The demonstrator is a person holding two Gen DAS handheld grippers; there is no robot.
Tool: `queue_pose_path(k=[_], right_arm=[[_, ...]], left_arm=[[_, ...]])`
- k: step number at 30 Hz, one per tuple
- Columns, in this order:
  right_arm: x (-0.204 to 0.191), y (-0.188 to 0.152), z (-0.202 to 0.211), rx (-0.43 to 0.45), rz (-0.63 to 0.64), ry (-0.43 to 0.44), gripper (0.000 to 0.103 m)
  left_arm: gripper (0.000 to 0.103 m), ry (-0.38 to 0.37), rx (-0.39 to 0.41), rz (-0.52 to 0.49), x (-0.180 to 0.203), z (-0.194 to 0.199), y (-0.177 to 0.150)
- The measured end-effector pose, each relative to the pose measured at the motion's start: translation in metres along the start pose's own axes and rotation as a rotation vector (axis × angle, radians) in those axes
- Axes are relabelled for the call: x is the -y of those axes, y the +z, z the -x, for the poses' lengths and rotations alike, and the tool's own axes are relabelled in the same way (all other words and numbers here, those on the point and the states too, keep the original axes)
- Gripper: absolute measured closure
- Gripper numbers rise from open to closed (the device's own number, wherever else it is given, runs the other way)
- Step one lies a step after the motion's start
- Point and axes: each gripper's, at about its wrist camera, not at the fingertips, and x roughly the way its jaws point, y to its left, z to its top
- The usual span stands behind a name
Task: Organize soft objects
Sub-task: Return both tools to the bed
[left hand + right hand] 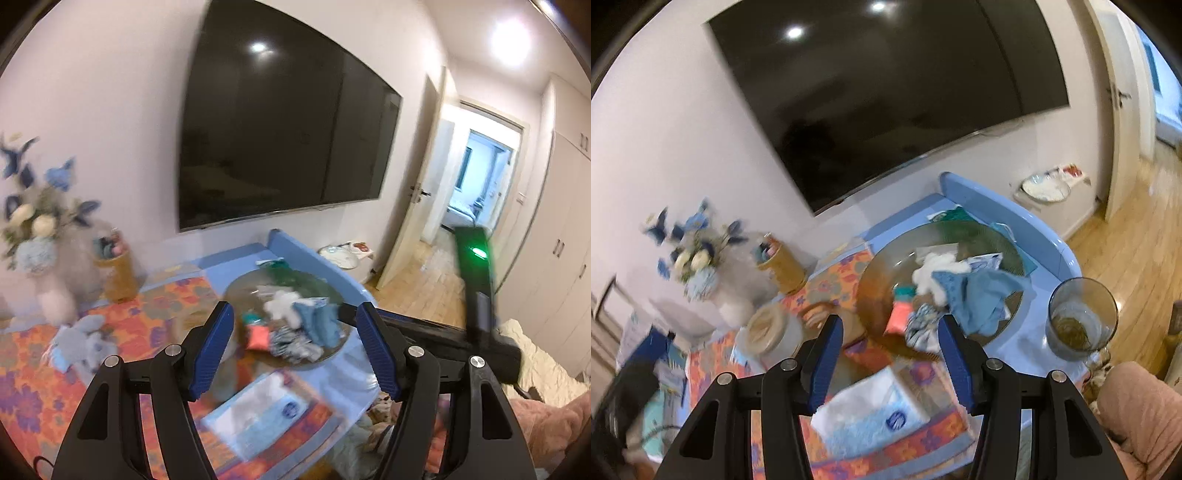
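Note:
A round glass tray on the blue table holds a pile of soft things: a white fluffy piece, blue cloths, a coral pouch and a striped cloth. A grey-blue plush toy lies on the floral mat at the left. My left gripper is open and empty above the tray's near side. My right gripper is open and empty, also above the tray's near edge.
A tissue pack lies in front of the tray. A flower vase, a woven cup, a lidded jar and a glass goblet stand around. A TV hangs behind. The right handset is at right.

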Motion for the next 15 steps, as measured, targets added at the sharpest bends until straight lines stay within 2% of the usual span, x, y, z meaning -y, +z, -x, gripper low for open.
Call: queue_pose_path(k=[4,10,13,15], right_arm=[[-0.042,-0.031,0.012,-0.007,0.127,0.058,0.051],[-0.136,-0.056,0.022,0.019,0.369,0.098,0.051],[-0.187,-0.066,0.012,0.005,0.446,0.176,0.051],[-0.217,-0.075,-0.005,-0.027,0.496,0.21,0.051]], left_arm=[[0.036,0.071,-0.004,0.059,-0.054,0.022,-0.014],[0.036,0.272,-0.005,0.129,-0.152,0.057,-0.03],[0.036,0.412,-0.04,0.128,-0.191,0.063,-0.034],[0.036,0.469,-0.06,0.114,-0.215,0.067,-0.037]])
